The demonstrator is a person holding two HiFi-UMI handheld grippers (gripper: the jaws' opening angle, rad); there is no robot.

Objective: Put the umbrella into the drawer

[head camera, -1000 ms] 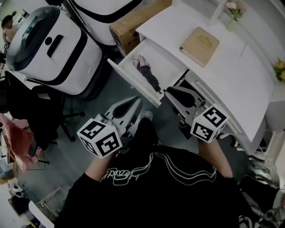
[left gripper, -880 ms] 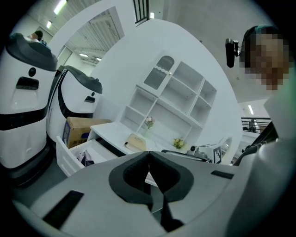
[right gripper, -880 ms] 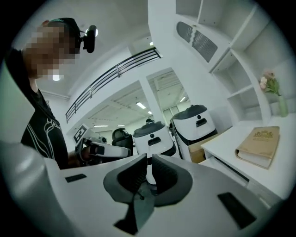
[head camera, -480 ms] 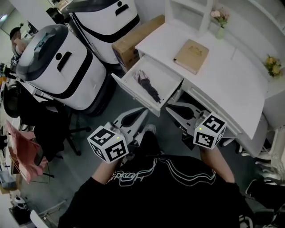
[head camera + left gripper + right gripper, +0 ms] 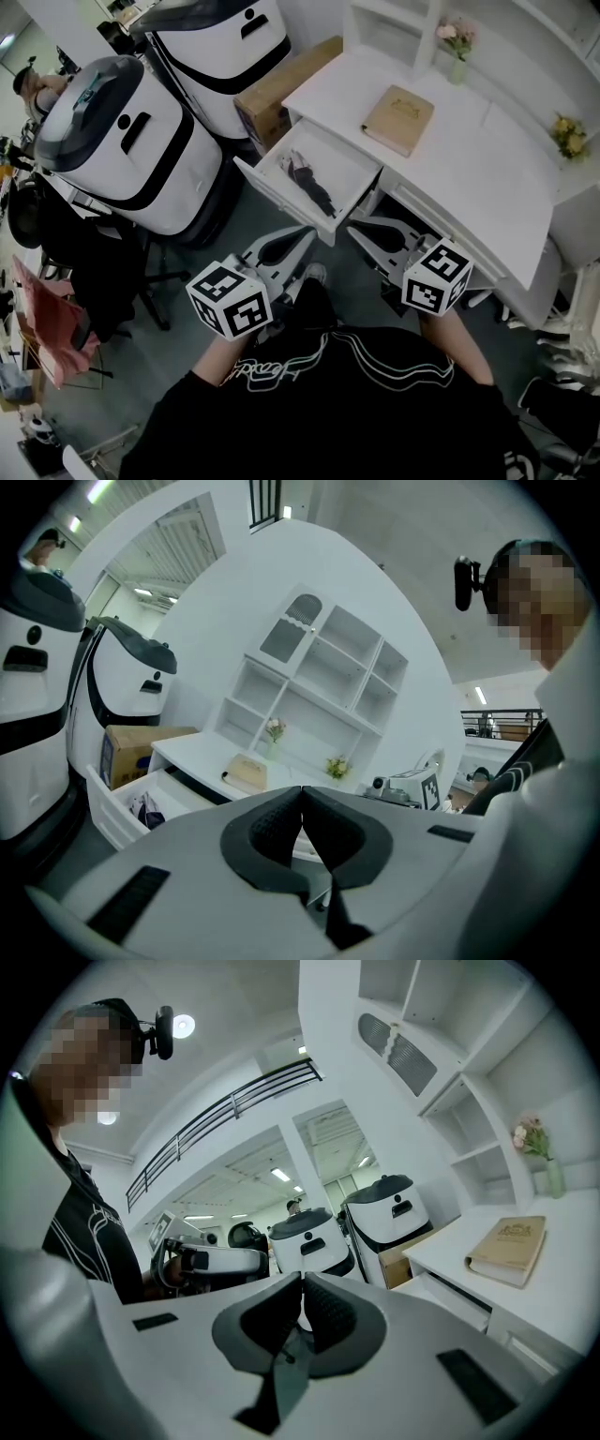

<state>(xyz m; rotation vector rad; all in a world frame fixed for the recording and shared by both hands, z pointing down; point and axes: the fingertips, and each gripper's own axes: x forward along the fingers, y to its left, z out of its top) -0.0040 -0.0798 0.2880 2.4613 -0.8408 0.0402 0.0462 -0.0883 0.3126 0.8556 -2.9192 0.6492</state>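
The head camera looked steeply down from above onto the open white drawer, while both gripper cameras sat close behind their jaws facing roughly level, all three sharing the tan hardcover book on the white desk.

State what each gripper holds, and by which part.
Nothing: left gripper and right gripper are both shut empty; the dark folded umbrella lies in the open white drawer.
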